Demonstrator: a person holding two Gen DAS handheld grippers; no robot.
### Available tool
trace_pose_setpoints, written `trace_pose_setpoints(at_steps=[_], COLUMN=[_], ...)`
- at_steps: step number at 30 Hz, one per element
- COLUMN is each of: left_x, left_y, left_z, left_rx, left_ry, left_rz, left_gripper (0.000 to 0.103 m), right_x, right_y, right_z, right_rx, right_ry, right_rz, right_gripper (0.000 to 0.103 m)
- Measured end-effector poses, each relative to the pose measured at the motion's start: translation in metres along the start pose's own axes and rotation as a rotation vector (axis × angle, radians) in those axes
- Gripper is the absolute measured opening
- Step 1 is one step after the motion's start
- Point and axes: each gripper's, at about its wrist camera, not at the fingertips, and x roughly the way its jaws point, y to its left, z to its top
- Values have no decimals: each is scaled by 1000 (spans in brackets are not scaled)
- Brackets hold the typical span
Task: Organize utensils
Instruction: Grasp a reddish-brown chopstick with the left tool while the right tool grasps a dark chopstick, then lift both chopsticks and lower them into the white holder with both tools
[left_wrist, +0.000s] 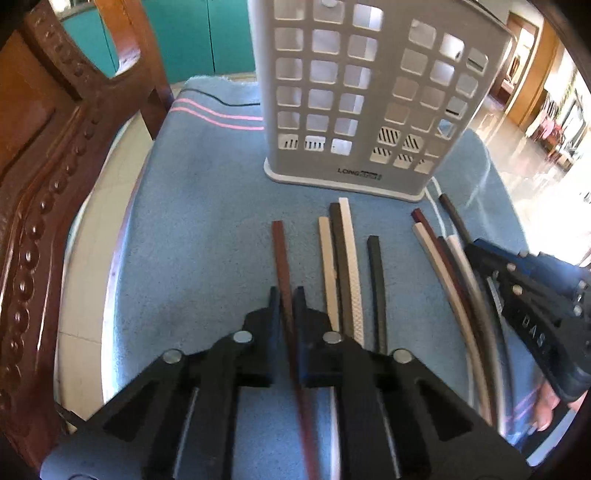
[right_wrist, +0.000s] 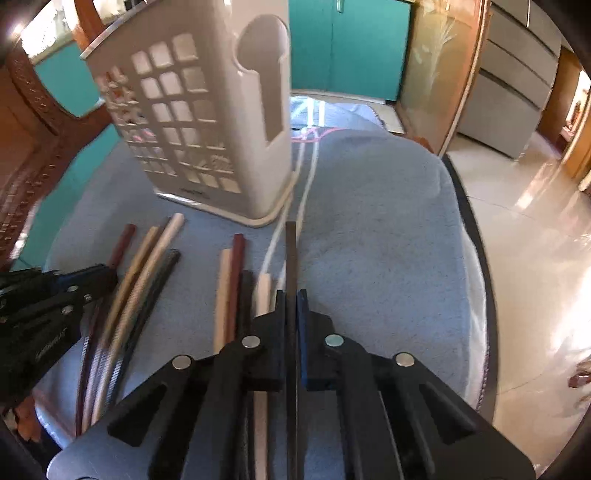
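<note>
Two grips at once: my left gripper (left_wrist: 287, 295) has its jaws clenched on a reddish-brown chopstick (left_wrist: 280, 254), and my right gripper (right_wrist: 291, 295) is clamped on a dark chopstick (right_wrist: 291, 254). Ahead of both jaws stands the white utensil holder (left_wrist: 343, 110), its base printed "LONG" and then something unreadable. Loose chopsticks (left_wrist: 345, 266) lie between the grippers on the blue towel (left_wrist: 207, 206).

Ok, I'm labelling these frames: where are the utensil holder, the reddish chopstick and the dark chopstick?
utensil holder (left_wrist: 334, 110): left wrist view, front wall.
reddish chopstick (left_wrist: 279, 251): left wrist view, shaft above fingers.
dark chopstick (right_wrist: 290, 254): right wrist view, shaft above fingers.
</note>
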Motion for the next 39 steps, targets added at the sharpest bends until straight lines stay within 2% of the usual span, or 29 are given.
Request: trace_pose_setpoints(at_steps=[4, 12, 16, 20, 23, 25, 28, 30, 32, 35, 39], left_x=[-31, -145, -195, -232, -259, -276, -287, -289, -279, -248, -207], left_y=[9, 7, 7, 8, 13, 17, 16, 15, 12, 15, 15], left_z=[3, 2, 5, 22, 46, 62, 84, 95, 106, 120, 115], left_rx=[-32, 27, 36, 23, -12, -50, -86, -100, -100, -125, -114], left_ry=[-67, -301, -408, -504, -595, -659, -752, -795, -792, -722, -632], left_rz=[-22, -55, -76, -96, -77, -90, -77, -62, -46, -62, -41], left_gripper=[7, 7, 7, 7, 7, 7, 7, 7, 7, 7, 7], right_x=[-41, -154, -194, -228, -249, -263, -273, -266, -247, -210, -177], right_y=[-6, -10, -4, -4, -6, -6, -2, -1, 1, 5, 7], right_z=[1, 10, 15, 34, 51, 65, 80, 92, 103, 110, 102], right_rx=[22, -1, 7, 14, 32, 60, 97, 118, 120, 118, 101], right_ry=[-91, -288, -371, -489, -591, -673, -787, -816, -808, -726, -656], right_rz=[32, 116, 146, 191, 182, 193, 147, 110, 91, 61, 63], right_gripper=[6, 7, 7, 7, 7, 7, 7, 7, 7, 7, 7])
